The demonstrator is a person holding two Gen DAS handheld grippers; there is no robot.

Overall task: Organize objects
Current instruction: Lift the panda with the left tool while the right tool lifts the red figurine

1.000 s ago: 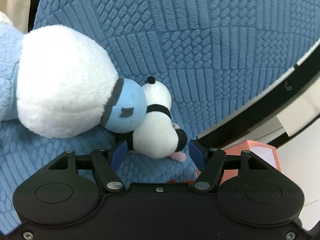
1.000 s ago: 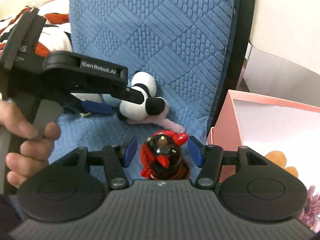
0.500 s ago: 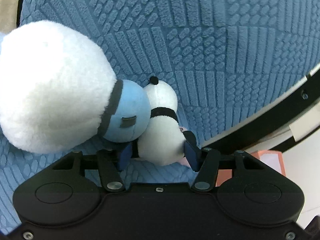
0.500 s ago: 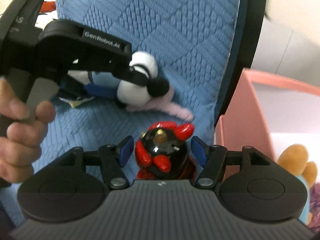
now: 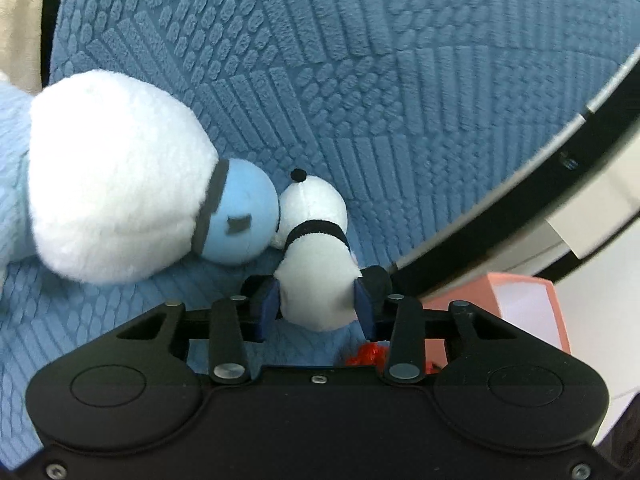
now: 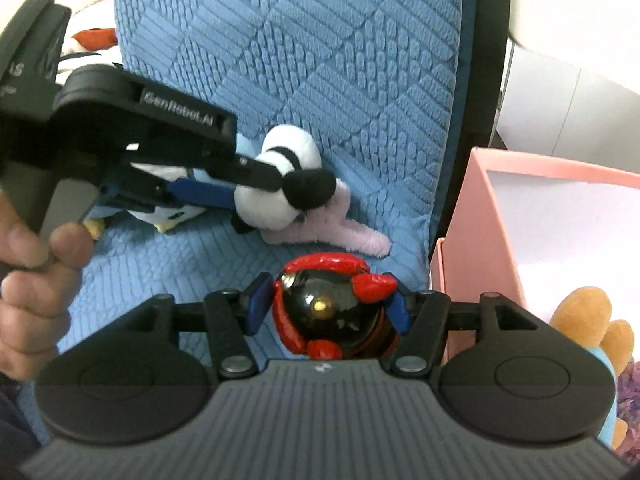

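Note:
My left gripper [image 5: 316, 308] is shut on a small black-and-white plush panda [image 5: 316, 248], pads pressing its body on both sides. The panda lies on a blue quilted cushion [image 5: 360, 80] against a large white and light-blue plush [image 5: 120, 192]. In the right wrist view the left gripper [image 6: 256, 184] shows clamped on the panda [image 6: 276, 196], which has a pink plush part [image 6: 340, 232] beneath it. My right gripper [image 6: 328, 312] is shut on a glossy black and red figurine [image 6: 332, 312], which stands on the cushion [image 6: 320, 60].
A pink open box [image 6: 540, 216] stands right of the cushion, with an orange plush [image 6: 588, 320] in it. It also shows in the left wrist view [image 5: 520, 300]. A black frame edge [image 5: 520, 200] borders the cushion. Another plush [image 6: 92, 40] lies at the far left.
My left gripper closed on the panda over the last second. My right gripper closed from open onto the red and black figurine.

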